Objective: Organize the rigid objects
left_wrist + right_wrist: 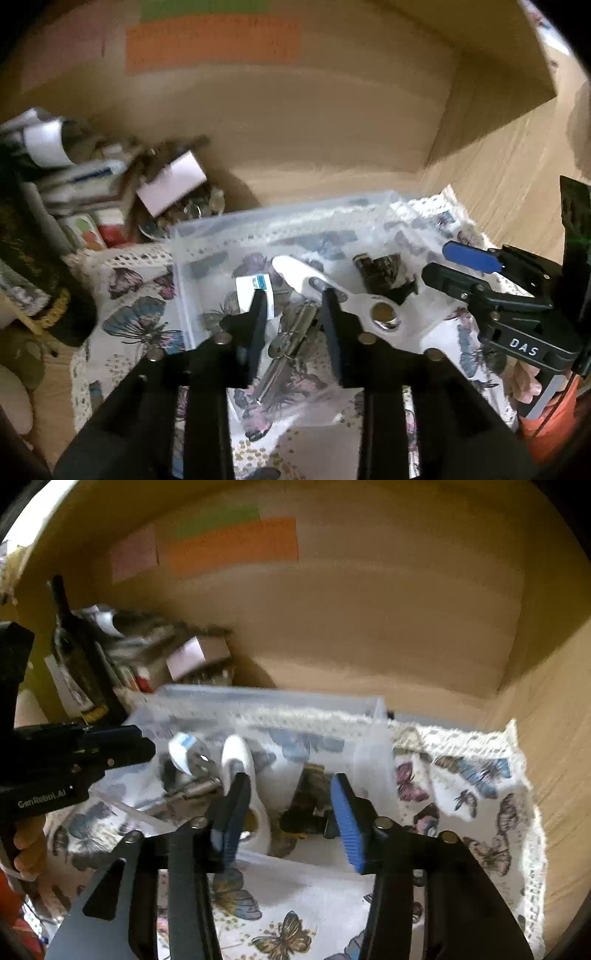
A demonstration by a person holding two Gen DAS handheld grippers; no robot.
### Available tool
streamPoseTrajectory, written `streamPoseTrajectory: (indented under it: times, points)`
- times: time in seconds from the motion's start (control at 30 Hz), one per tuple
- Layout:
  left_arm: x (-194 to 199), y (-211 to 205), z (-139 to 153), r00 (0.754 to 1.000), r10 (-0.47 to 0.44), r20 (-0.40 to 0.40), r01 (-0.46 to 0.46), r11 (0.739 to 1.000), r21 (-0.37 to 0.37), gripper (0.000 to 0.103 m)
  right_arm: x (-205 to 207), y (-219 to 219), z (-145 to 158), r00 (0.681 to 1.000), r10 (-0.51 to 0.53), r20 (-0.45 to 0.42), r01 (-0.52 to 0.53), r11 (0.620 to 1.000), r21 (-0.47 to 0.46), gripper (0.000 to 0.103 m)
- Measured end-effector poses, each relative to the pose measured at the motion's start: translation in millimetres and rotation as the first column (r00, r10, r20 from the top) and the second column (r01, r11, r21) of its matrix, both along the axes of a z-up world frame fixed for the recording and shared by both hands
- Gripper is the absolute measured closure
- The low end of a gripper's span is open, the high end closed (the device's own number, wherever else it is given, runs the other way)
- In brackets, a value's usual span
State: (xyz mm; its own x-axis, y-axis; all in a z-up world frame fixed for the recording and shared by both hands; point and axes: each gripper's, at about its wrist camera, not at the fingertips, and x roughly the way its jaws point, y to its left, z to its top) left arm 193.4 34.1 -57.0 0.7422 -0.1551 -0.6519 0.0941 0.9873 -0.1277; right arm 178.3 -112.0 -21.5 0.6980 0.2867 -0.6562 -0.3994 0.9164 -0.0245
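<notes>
Left wrist view shows "DAS" printed on my right gripper (pixel 443 264); right wrist view reads "GenRobot.AI" on my left gripper (pixel 147 747). Both hang open, holding nothing, over the clear plastic bin (pixel 177 236) (on a butterfly-print cloth (pixel 136 317)). Inside, a metal corkscrew (pixel 291 332) lies between my left fingers, beside a white bottle opener (pixel 332 291).

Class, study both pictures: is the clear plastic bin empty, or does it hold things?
It holds things. Inside the clear bin lie a white tool, a metal tool and a dark object.
</notes>
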Motion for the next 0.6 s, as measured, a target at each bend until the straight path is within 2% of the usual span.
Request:
streamPoseTrajectory:
  times: [0.03,0.17,0.27,0.33,0.43,0.53,0.6]
  points:
    - [-6,-1,5,1.000,0.000,0.017,0.000,1.000,0.006,0.066,-7,0,7,1.000,0.002,0.022,-0.002,1.000,0.007,0.052]
    - [-33,-4,27,0.995,0.009,0.101,-0.011,1.000,0.020,0.055,-34,1,30,0.995,0.011,0.097,-0.015,0.999,0.042,0.046]
    - [-59,-5,43,0.985,0.011,0.171,-0.015,1.000,0.021,0.041,-59,1,49,0.987,0.013,0.158,-0.024,0.998,0.066,0.038]
    - [-79,-7,54,0.974,0.021,0.227,-0.027,0.999,0.022,0.027,-76,1,60,0.980,0.014,0.200,-0.031,0.996,0.081,0.031]
    - [-101,-8,64,0.959,0.035,0.281,-0.041,0.999,0.017,0.015,-102,0,74,0.967,0.012,0.255,-0.040,0.994,0.104,0.021]
    - [-124,-10,72,0.942,0.060,0.331,-0.068,0.998,0.012,0.004,-124,-1,83,0.953,0.001,0.303,-0.038,0.992,0.117,0.012]
    - [-138,-10,76,0.929,0.080,0.362,-0.090,0.996,0.009,0.001,-136,-2,86,0.947,0.001,0.321,-0.045,0.991,0.128,0.006]
